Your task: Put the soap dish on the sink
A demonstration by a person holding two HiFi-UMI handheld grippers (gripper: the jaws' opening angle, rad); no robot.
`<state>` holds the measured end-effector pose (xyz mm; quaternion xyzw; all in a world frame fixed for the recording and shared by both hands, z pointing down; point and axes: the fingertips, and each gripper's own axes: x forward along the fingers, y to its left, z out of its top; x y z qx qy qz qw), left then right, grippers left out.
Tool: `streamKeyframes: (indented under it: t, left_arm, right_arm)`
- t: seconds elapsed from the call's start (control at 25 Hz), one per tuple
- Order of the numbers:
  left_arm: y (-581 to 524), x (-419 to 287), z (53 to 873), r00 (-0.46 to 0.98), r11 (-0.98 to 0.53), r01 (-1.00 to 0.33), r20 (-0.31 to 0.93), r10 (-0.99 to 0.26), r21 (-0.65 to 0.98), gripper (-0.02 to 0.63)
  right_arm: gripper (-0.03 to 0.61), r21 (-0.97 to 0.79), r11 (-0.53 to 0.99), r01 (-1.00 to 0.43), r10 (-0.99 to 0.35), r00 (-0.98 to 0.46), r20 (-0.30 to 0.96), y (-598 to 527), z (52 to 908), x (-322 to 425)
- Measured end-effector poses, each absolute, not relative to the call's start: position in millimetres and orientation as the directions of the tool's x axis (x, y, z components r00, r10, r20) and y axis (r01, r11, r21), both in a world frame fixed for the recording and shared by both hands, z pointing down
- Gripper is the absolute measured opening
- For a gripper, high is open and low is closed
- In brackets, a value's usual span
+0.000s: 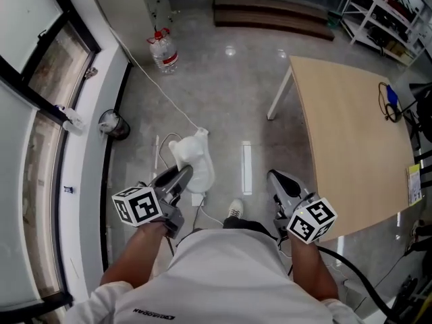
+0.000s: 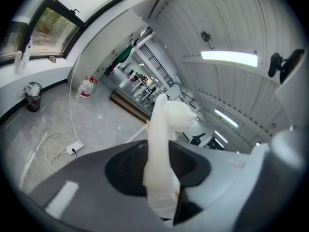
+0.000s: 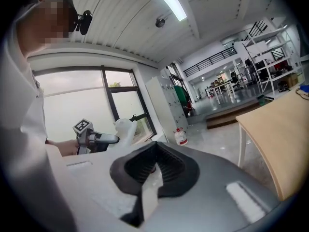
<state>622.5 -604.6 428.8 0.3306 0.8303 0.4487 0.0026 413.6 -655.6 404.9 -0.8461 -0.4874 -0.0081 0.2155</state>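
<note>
Standing on the grey floor, the person holds the white soap dish (image 1: 196,162) out in front. The left gripper (image 1: 183,174) is clamped on it, and the dish sticks up past the pads. The right gripper (image 1: 275,179) has its jaws together with nothing between them, and it hangs beside the near corner of the wooden surface (image 1: 351,133) on the right. I'd say the dish is picked up and on its way. No sink shows in any view, so setting it down is still to do. A line of print on the back of the white shirt (image 1: 229,275) is too small to read. The water bottle (image 1: 164,51) on the far floor shows no legible label.
</note>
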Motion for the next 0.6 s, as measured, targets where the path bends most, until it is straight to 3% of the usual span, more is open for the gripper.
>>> streamKeyframes:
  t: [0.28,0.6]
  left_arm:
    - [-522.2,586.7,404.6,-0.734,0.361,0.569,0.26,0.627,0.739,0.138]
    - [-495.5,565.1,418.2,-0.759,0.366,0.58,0.319,0.568,0.728,0.138]
  right_arm:
    - [0.002,-0.339,-0.452,0.825,0.809,0.539,0.234,-572.3,399.7,350.6]
    - [0.002,-0.399,-0.431,0.809,0.81,0.542,0.224,-551.6,418.2,352.7]
